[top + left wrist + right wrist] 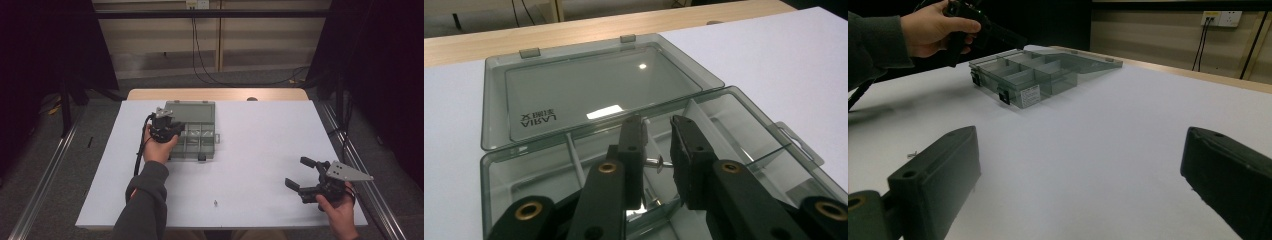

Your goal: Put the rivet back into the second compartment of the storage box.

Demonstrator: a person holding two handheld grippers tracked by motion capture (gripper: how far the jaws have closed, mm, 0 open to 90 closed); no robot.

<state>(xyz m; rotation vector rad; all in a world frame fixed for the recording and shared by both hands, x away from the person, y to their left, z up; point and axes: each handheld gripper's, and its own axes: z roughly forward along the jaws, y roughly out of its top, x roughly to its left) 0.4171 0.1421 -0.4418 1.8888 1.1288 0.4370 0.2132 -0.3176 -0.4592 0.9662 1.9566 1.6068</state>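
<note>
Left of centre in the high view, the left forearm reaches up from the bottom edge, its hand holding the left hand-held gripper point(176, 131) over the open box point(200, 142) on the white surface point(260, 145). In the left gripper view its jaws stand narrowly apart, pinching a small screw point(657, 163) above a compartment. At lower right the right hand-held gripper point(300, 173) hovers near the surface's edge, jaws wide and holding nothing. A second screw point(215, 203) lies loose near the bottom centre.

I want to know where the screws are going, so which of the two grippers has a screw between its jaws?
The left gripper, over the open compartment box, pinches a small screw. The right gripper rests wide open with nothing between its jaws.
</note>
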